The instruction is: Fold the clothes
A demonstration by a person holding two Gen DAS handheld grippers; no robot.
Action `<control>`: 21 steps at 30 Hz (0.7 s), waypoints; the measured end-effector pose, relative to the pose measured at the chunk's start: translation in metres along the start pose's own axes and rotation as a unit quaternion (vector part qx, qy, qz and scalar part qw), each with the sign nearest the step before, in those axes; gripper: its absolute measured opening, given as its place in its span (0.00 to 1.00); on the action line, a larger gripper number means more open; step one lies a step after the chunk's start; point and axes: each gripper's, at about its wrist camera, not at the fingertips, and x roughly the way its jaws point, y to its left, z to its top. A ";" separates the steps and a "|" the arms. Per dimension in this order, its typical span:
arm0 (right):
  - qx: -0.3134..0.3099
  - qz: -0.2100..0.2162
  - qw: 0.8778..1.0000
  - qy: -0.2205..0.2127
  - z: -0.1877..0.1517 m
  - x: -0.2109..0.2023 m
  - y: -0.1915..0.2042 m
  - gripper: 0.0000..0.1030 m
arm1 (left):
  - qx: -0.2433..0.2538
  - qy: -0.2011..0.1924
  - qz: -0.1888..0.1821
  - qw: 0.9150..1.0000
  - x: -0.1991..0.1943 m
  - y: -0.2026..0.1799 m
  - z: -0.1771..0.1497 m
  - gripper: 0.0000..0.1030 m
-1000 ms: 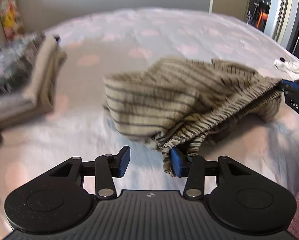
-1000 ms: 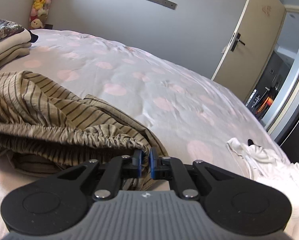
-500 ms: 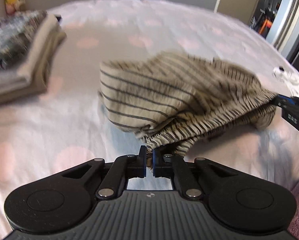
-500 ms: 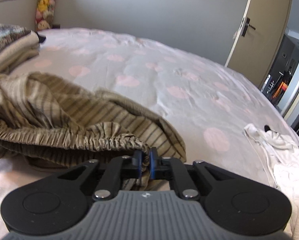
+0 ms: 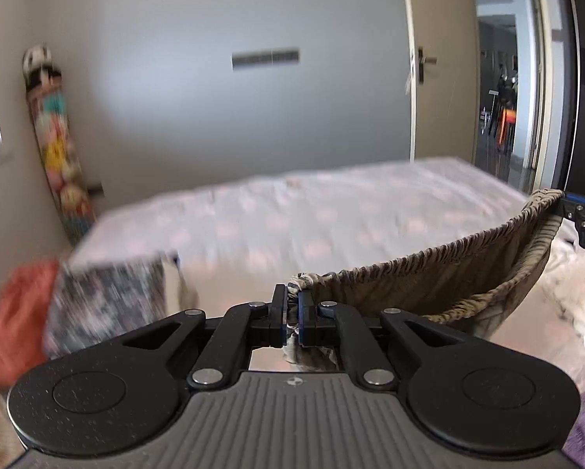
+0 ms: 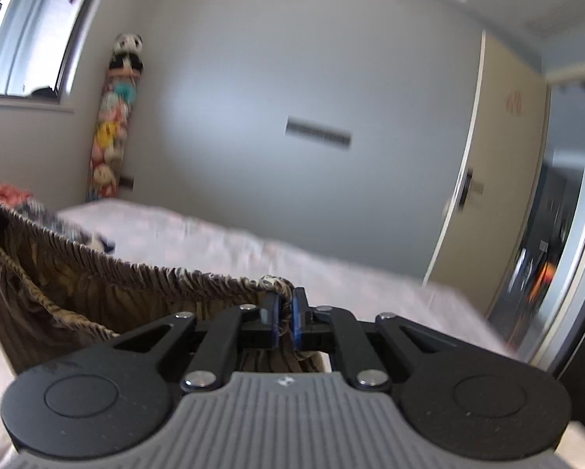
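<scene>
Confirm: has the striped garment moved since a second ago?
Yes. The striped garment has gone up: it lay on the bed, now hangs above it between left gripper and right gripper.

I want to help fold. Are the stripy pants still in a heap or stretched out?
Stretched out: the striped pants hang by their waistband between the left tongs and the right tongs, above the bed.

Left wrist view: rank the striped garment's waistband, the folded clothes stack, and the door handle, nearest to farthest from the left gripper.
1. Waistband, clamped in the left gripper, running right.
2. Folded clothes stack, lower left on the bed.
3. Door handle, far upper right.
</scene>
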 end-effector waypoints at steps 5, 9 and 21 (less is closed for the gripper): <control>-0.023 0.003 0.999 -0.038 0.059 -0.042 -0.015 0.07 | 0.027 -0.040 0.008 0.999 -0.053 -0.008 0.042 0.03; -0.040 -0.005 0.998 -0.056 0.088 -0.070 -0.026 0.07 | 0.060 -0.064 0.011 0.996 -0.082 -0.022 0.062 0.03; -0.112 -0.014 0.994 -0.012 0.104 -0.027 -0.033 0.07 | 0.115 -0.019 0.040 0.992 -0.030 -0.041 0.079 0.03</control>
